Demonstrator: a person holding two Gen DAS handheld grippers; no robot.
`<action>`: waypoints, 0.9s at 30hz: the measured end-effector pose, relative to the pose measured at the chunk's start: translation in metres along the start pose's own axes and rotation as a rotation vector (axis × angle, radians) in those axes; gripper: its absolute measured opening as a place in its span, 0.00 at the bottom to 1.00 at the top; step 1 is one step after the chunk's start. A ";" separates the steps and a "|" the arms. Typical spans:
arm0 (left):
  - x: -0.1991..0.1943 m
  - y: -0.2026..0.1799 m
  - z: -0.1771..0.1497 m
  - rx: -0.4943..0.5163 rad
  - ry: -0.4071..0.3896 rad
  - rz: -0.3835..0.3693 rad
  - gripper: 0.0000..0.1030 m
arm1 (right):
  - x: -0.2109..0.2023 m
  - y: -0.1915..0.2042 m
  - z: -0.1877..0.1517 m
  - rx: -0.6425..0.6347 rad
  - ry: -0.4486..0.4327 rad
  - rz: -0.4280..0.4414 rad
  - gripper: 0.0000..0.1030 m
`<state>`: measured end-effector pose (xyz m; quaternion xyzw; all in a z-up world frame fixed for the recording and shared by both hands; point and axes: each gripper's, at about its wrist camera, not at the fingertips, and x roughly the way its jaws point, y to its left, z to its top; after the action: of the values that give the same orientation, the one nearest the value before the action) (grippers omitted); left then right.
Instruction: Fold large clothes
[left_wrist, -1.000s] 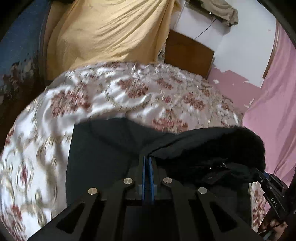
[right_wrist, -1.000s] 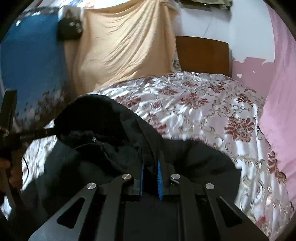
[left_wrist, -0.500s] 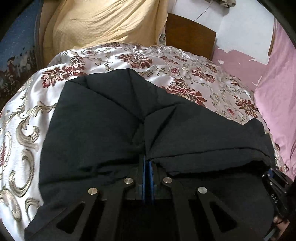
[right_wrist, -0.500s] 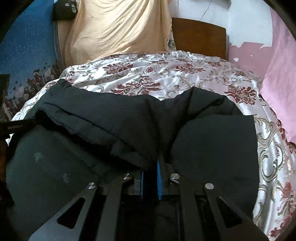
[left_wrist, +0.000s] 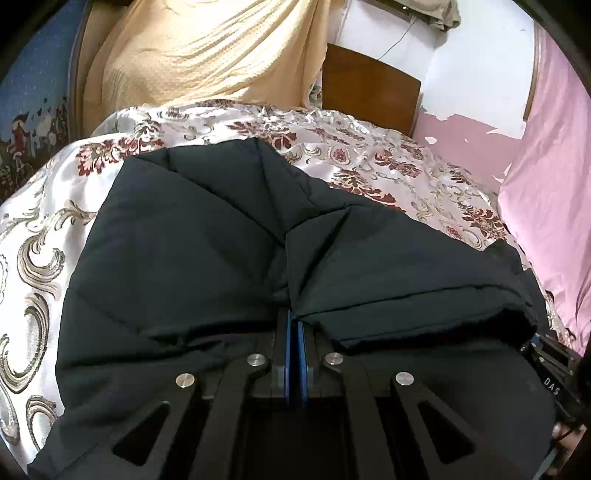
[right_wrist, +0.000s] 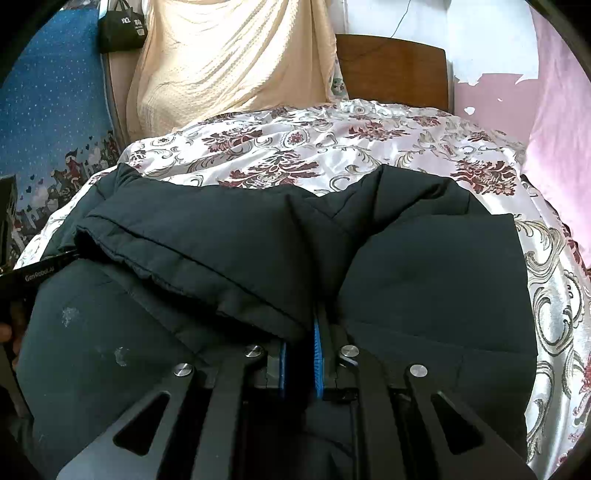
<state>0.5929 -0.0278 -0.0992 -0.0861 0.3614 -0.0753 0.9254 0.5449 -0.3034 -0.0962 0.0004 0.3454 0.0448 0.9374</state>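
Note:
A large black padded jacket lies spread on the floral satin bedspread. In the left wrist view my left gripper is shut on a fold of the jacket's near edge, its blue pads pressed together on the cloth. In the right wrist view the same jacket fills the foreground, with a stitched hem folded over at the left. My right gripper is shut on a thick bunch of that fabric, which hides its fingertips. Each gripper shows at the other view's edge: the right gripper and the left gripper.
The bedspread covers the bed up to a brown wooden headboard. A cream cloth hangs behind it, with a small black bag at its left. A blue patterned curtain is left, pink fabric right.
Both grippers came down with the jacket. It hung bunched above the bed a second ago and now lies spread flat on the bedspread. Little has moved in the last half second.

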 end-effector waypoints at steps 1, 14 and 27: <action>-0.001 -0.001 -0.001 0.005 -0.012 0.000 0.04 | -0.001 -0.001 0.000 0.002 -0.003 -0.003 0.13; -0.002 0.007 -0.004 -0.020 -0.035 -0.043 0.05 | -0.090 -0.023 0.023 0.171 -0.262 0.115 0.47; -0.063 0.021 0.001 -0.105 -0.301 -0.195 0.31 | -0.003 0.031 0.023 0.001 -0.091 0.038 0.16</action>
<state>0.5497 0.0056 -0.0614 -0.1791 0.2121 -0.1319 0.9516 0.5548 -0.2725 -0.0761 0.0095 0.3026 0.0625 0.9510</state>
